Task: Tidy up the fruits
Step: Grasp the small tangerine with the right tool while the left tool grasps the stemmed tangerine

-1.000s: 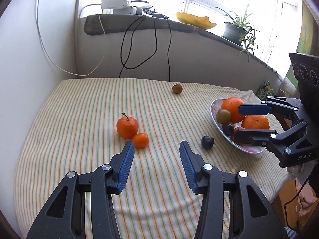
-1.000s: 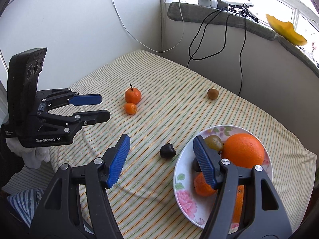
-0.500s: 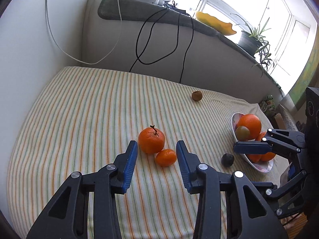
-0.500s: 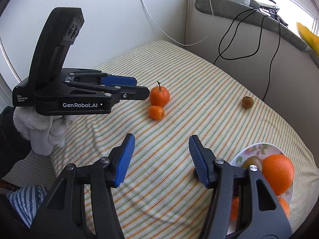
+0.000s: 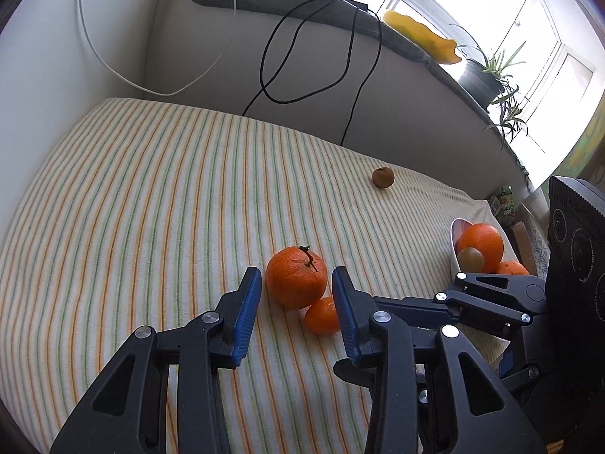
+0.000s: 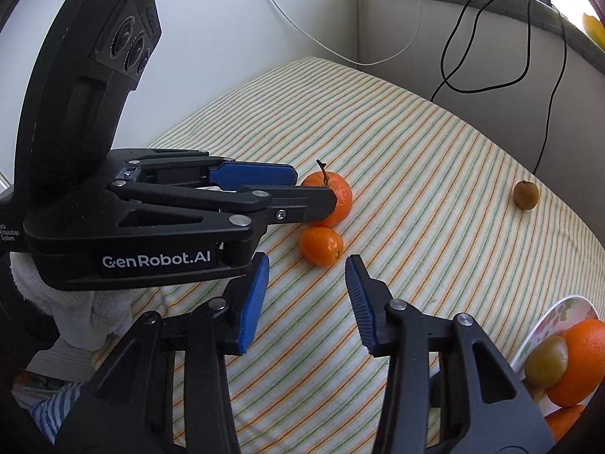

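Since a second ago I have brought both grippers across the striped cloth (image 5: pixel 151 204) toward the pair of loose orange fruits, and both sets of jaws have just been closing.

My left gripper (image 5: pixel 297 295) tilts downward, its blue pads to either side of the large stemmed tangerine (image 5: pixel 297 278). The jaws stand narrow with a small gap on each side; the pads do not press on the fruit. The small tangerine (image 5: pixel 321 316) lies touching the large one, just beside the right pad.

My right gripper (image 6: pixel 307 289) points steeply down, just short of the small tangerine. Its jaws are part-way closed with nothing between them but cloth. A hand in a white glove (image 6: pixel 72 302) grips the left tool.

Counting loose fruit on the cloth: two tangerines and one kiwi (image 5: pixel 383 178), the kiwi well apart near the back wall.

The flowered plate (image 6: pixel 559 314) at the right edge of the cloth holds one large orange (image 5: pixel 482 240), one greenish-brown kiwi resting against it, and at least one more orange fruit, partly hidden.
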`<state>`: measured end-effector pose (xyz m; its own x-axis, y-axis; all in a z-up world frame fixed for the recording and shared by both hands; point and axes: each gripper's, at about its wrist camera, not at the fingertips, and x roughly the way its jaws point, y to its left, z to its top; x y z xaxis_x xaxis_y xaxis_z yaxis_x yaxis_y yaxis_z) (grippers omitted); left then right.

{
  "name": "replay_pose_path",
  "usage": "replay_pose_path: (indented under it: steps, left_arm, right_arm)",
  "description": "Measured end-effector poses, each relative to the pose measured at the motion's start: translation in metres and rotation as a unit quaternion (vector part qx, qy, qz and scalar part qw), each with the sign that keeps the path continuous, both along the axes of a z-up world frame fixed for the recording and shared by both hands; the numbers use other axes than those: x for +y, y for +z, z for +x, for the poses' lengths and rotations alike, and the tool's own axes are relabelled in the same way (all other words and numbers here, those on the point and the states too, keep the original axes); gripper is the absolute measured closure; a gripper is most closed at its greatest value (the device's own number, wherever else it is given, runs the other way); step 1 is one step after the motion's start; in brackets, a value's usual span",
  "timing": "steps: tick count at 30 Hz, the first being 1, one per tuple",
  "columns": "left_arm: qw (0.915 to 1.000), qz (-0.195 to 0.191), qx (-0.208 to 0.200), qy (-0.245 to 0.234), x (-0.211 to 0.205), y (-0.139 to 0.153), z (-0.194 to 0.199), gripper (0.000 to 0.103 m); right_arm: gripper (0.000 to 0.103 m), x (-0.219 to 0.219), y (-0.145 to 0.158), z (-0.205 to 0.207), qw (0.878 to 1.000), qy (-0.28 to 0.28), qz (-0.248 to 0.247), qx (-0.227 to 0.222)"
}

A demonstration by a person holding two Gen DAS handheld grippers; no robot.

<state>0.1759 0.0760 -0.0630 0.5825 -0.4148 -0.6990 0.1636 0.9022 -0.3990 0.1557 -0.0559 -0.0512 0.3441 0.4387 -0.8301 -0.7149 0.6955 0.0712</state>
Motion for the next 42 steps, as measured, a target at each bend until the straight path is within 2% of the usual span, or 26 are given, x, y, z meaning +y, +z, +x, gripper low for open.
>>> replay_pose_path:
  steps: [16, 23, 34, 42]
  left_arm:
    - [0.9999, -0.004, 0.009, -0.003, 0.0, -0.007, 0.009, 0.068]
    - [0.9999, -0.01, 0.007, 0.004, 0.003, -0.008, 0.008, 0.069]
    - [0.9998, -0.011, -0.003, 0.015, 0.002, 0.002, 0.0, 0.069]
    - [0.9997, -0.016, -0.018, 0.007, -0.01, 0.02, -0.011, 0.069]
  right_arm:
    - [0.065, 0.007, -0.014, 0.019, 1.0, -0.019, 0.002, 0.011]
    - [0.074, 0.011, -0.017, 0.021, 1.0, -0.019, -0.007, 0.012]
    - [0.074, -0.006, -0.002, 0.011, 0.999, -0.03, 0.012, 0.004]
    - [0.074, -0.042, 0.023, -0.014, 0.998, -0.045, 0.036, -0.013]
